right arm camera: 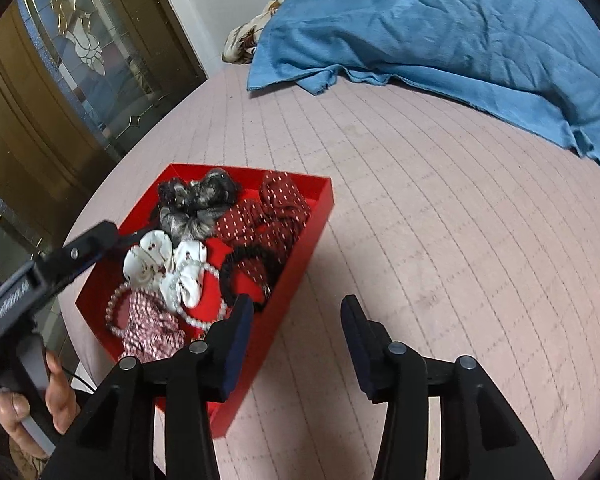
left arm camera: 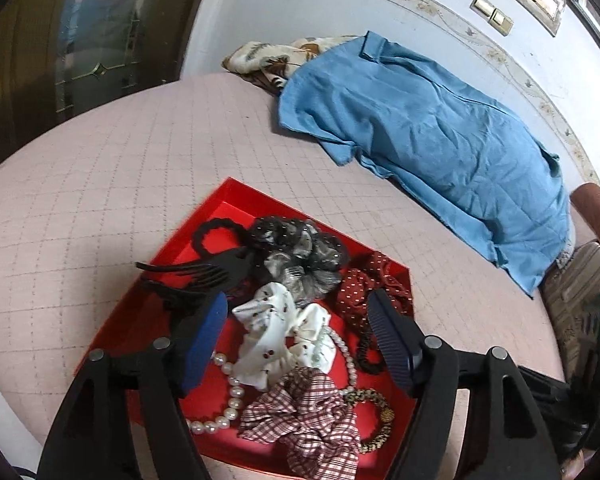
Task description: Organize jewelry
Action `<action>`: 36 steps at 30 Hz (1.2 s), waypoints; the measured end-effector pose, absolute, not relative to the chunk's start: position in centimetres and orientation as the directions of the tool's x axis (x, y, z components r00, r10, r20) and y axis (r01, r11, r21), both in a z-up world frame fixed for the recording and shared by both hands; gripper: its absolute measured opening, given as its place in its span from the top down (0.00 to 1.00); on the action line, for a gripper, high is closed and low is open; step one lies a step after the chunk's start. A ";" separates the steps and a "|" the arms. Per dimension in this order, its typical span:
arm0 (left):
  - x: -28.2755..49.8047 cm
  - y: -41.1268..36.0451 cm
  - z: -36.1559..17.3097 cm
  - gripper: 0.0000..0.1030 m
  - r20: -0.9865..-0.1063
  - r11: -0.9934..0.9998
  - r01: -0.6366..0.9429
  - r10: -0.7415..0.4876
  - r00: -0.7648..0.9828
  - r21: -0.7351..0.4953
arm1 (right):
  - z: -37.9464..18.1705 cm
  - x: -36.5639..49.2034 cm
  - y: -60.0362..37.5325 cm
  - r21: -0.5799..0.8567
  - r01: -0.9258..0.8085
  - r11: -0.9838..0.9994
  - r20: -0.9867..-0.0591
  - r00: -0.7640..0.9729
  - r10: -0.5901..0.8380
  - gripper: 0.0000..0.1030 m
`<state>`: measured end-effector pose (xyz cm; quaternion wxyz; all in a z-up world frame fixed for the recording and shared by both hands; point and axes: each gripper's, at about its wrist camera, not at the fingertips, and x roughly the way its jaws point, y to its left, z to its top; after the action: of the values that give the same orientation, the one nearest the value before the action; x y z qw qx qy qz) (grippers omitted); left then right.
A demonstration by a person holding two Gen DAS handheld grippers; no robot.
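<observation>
A red box (left arm camera: 236,200) lies on the pink quilted bed, also in the right wrist view (right arm camera: 320,216). It holds scrunchies: white (left arm camera: 284,328), grey-black (left arm camera: 300,252), dark red dotted (left arm camera: 364,288), plaid (left arm camera: 308,416). A pearl strand (left arm camera: 232,392), black hair ties (left arm camera: 216,232) and a black claw clip (left arm camera: 196,280) lie with them. My left gripper (left arm camera: 296,320) is open, hovering over the box above the white scrunchie. The claw clip rests by its left finger. My right gripper (right arm camera: 296,312) is open and empty, just right of the box's near edge.
A blue cloth (left arm camera: 440,132) lies across the far side of the bed over a floral fabric (left arm camera: 268,60). A wooden door with patterned glass (right arm camera: 72,64) stands to the left. The bed surface (right arm camera: 440,240) spreads right of the box.
</observation>
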<state>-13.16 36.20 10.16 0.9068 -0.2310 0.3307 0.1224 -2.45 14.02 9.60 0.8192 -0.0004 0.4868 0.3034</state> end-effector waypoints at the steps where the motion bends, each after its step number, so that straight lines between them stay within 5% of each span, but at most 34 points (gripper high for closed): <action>1: -13.2 36.2 10.1 0.30 -0.659 0.864 -0.381 0.080 0.748 -0.329 | 9.5 -2.7 13.7 0.296 -0.494 0.817 -0.798 0.342 0.496 0.49; 15: -14.6 35.4 9.9 0.30 -0.654 0.848 -0.511 0.309 0.690 -0.138 | 9.0 -6.2 10.8 0.276 -0.490 0.827 -0.787 0.379 0.487 0.41; 26: -18.8 31.8 12.6 0.12 -0.478 0.784 -0.619 0.556 0.679 0.033 | 9.6 -8.3 8.3 0.259 -0.488 0.833 -0.757 0.433 0.489 0.35; 36: -24.1 28.8 16.0 0.00 -0.349 0.728 -0.685 0.647 0.678 0.020 | 9.7 -9.3 6.1 0.269 -0.471 0.840 -0.738 0.460 0.494 0.33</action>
<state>-24.11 28.80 15.99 0.9142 -0.0563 0.1686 0.3643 -9.34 6.12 9.75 0.8544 0.0134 0.4361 0.2822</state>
